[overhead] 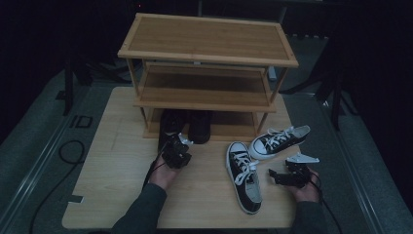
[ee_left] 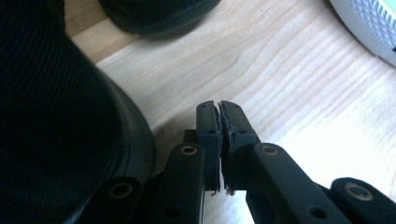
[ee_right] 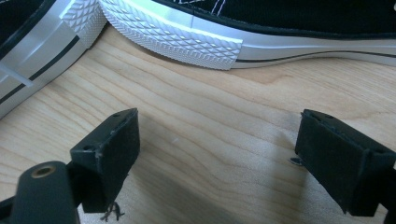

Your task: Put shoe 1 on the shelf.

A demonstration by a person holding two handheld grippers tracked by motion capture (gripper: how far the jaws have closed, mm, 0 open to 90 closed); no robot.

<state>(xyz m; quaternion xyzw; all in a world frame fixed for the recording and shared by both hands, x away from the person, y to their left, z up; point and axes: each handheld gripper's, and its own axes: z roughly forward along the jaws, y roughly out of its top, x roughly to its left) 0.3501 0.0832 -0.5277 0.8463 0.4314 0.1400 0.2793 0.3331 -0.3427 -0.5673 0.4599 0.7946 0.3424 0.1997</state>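
Two black-and-white sneakers lie on the wooden table (overhead: 122,185): one (overhead: 244,176) points toe-away near the front, the other (overhead: 278,140) lies tilted behind it, toes close together. Two black shoes (overhead: 170,124) (overhead: 199,126) stand at the rack's bottom shelf. My left gripper (overhead: 178,145) is shut on nothing, just in front of the left black shoe (ee_left: 60,116), its pads (ee_left: 208,123) pressed together. My right gripper (overhead: 272,175) stands open right of the near sneaker, with bare wood between its jaws. The white rubber toe of one sneaker (ee_right: 173,37) lies just beyond my right gripper (ee_right: 217,140), and the other sneaker's sole (ee_right: 42,42) is at the left.
A three-shelf bamboo shoe rack (overhead: 207,39) stands at the back of the table; its top and middle shelves (overhead: 204,90) hold nothing. The second black shoe (ee_left: 159,14) and a white sneaker sole (ee_left: 369,23) edge the left gripper view. A cable (overhead: 68,151) lies on the grey floor at the left.
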